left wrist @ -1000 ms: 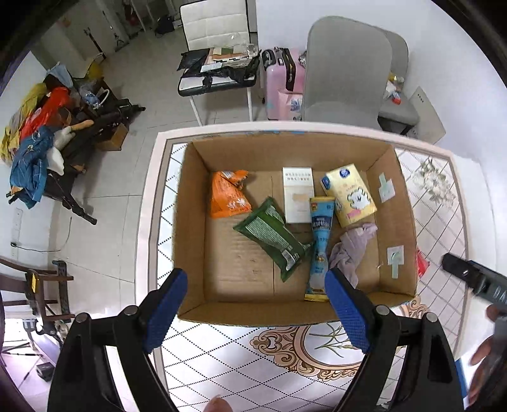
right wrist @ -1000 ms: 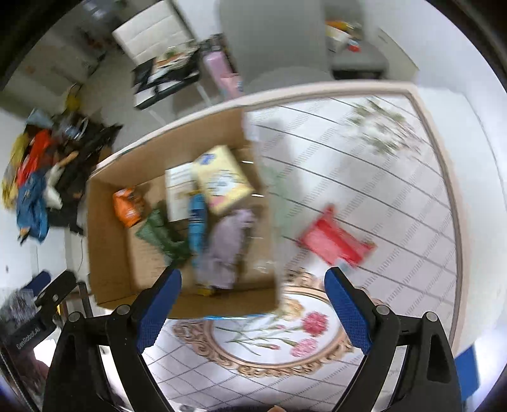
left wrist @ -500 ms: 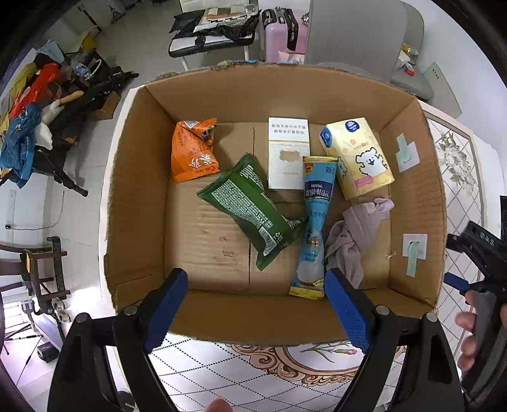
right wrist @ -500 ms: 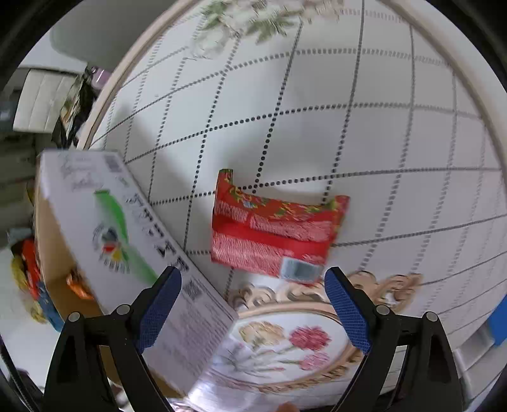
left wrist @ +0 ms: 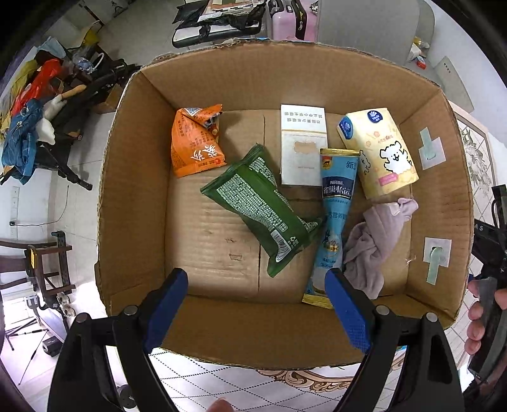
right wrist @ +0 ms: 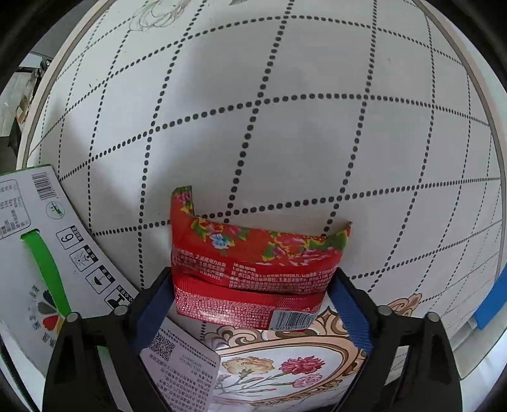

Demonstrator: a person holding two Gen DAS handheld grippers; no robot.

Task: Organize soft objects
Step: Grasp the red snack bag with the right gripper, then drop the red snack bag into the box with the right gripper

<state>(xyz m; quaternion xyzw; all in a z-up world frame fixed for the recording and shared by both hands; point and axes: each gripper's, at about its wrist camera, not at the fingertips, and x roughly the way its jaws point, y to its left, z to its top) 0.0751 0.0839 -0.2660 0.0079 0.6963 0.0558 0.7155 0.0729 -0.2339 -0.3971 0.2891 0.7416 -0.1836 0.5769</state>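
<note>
My left gripper (left wrist: 255, 279) hangs open over the near wall of a cardboard box (left wrist: 133, 196), nothing between its blue fingers. Inside lie an orange packet (left wrist: 195, 142), a green packet (left wrist: 263, 209), a white carton (left wrist: 302, 149), a blue tube packet (left wrist: 334, 215), a yellow tissue pack (left wrist: 377, 152) and a lilac cloth (left wrist: 377, 241). On the tablecloth outside the box, a red floral packet (right wrist: 253, 269) lies flat. My right gripper (right wrist: 252, 279) straddles it, jaws closing, pads at its two ends without squeezing it.
The box's printed white outer side (right wrist: 41, 247) stands just left of the red packet. A blue object (right wrist: 494, 301) sits at the table's right edge. Beyond the table are a grey chair (left wrist: 364, 28), a pink suitcase (left wrist: 288, 22) and clutter on the floor (left wrist: 41, 111).
Both grippers have dropped lower. The left one now looks straight into the box. The right one swung off the box and came down around the red packet.
</note>
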